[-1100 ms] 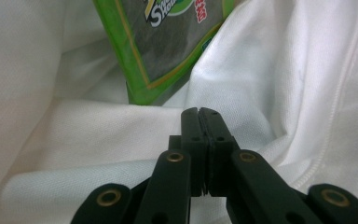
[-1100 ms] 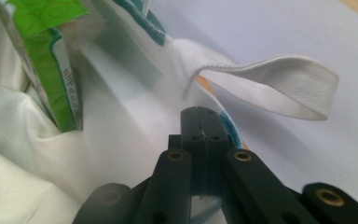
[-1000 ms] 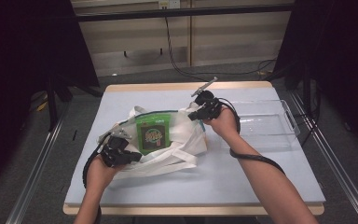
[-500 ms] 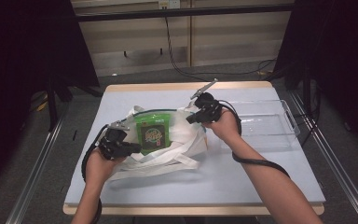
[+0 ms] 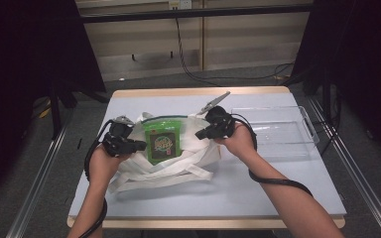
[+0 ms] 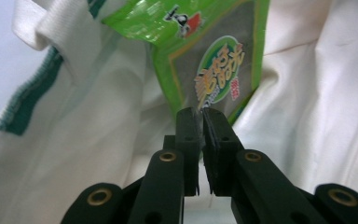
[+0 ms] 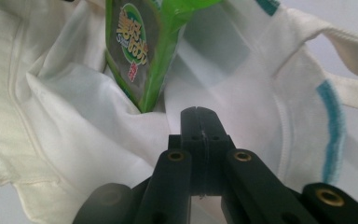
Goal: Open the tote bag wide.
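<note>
A pale blue-grey table (image 5: 278, 188) seen from above holds one white cloth tote bag (image 5: 178, 166) with teal trim, lying near the middle with its straps spread toward the person. One green snack pouch (image 5: 161, 140) sits upright in the bag's mouth, its printed front facing the camera. To the right of the bag, apart from it, lies one clear plastic tray (image 5: 278, 133).

Two hands hold two grippers, one at each side of the bag. The left gripper (image 5: 140, 145) points right, its tips at the pouch's left edge. In the left gripper view its jaws are nearly together, a thin sliver of clear film pinched between the tips, right against the lower corner of the green pouch (image 6: 205, 56); white bag cloth (image 6: 74, 140) surrounds it on both sides.

The right gripper (image 5: 200, 134) points left at the bag's right rim. In the right gripper view its jaws are pressed fully together; whether any cloth is caught between them cannot be told. The pouch (image 7: 142, 51) stands just beyond, wedged in folds of the bag (image 7: 65, 121).

A black cable trails from each gripper along the forearms.
</note>
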`<move>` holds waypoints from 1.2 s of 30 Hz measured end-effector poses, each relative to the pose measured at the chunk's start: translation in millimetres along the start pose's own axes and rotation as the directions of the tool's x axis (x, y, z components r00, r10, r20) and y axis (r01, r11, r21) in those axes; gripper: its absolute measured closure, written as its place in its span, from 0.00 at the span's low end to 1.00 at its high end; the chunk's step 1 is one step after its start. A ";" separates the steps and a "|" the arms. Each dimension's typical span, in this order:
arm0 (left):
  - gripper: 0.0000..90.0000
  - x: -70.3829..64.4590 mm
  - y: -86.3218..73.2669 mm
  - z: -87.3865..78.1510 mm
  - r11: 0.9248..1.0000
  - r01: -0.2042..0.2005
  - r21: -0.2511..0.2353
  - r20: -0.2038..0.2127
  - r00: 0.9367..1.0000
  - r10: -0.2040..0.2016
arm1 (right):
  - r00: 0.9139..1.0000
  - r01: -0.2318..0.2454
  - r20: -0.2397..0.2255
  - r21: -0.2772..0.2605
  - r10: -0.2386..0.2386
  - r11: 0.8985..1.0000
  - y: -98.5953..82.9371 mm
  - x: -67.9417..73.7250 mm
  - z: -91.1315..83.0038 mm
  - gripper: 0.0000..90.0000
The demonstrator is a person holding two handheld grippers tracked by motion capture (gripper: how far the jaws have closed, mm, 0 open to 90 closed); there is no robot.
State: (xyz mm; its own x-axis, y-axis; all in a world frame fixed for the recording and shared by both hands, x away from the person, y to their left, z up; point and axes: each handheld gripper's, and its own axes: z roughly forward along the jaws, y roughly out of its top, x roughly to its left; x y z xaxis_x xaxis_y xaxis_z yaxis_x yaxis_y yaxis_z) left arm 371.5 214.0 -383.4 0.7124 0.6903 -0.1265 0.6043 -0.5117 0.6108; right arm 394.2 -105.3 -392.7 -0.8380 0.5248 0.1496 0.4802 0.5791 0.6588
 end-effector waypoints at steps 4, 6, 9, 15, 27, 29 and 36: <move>0.96 4.4 6.1 1.3 1.000 0.004 0.005 -0.004 1.000 -0.004 | 1.000 0.000 -0.009 -0.006 0.000 1.000 -1.9 3.6 -1.4 1.00; 0.96 5.3 9.0 1.7 1.000 0.026 -0.009 -0.002 1.000 -0.026 | 1.000 0.008 -0.011 -0.007 -0.008 1.000 -2.7 4.8 -2.2 1.00; 0.99 8.8 12.7 1.3 1.000 0.024 0.001 -0.006 1.000 -0.024 | 1.000 0.012 -0.022 -0.010 -0.012 1.000 -4.8 8.2 -3.0 1.00; 1.00 12.8 17.5 2.1 0.999 0.023 0.028 -0.040 0.999 -0.022 | 0.999 0.030 -0.038 -0.015 -0.031 0.999 -8.7 14.9 -4.2 1.00; 1.00 25.6 26.8 4.3 0.998 0.067 0.011 -0.073 0.995 -0.066 | 0.996 0.063 -0.066 -0.012 -0.064 0.998 -18.8 26.5 -0.1 1.00; 1.00 29.7 28.3 4.0 0.997 0.075 0.014 -0.081 0.994 -0.074 | 0.996 0.063 -0.065 -0.007 -0.064 0.998 -21.4 26.9 1.7 1.00; 1.00 38.8 30.7 8.7 0.993 0.114 0.015 -0.094 0.989 -0.112 | 0.994 0.076 -0.073 -0.001 -0.076 0.997 -26.3 26.3 3.4 1.00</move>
State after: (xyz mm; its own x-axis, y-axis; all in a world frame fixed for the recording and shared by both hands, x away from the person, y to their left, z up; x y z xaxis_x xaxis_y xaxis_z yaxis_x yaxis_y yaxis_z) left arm 420.8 220.7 -376.3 0.6035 0.7882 -0.1201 0.6868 -0.4374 0.5805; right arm 360.4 -104.6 -408.6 -0.8889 0.4321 0.1523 0.4145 0.6169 0.6690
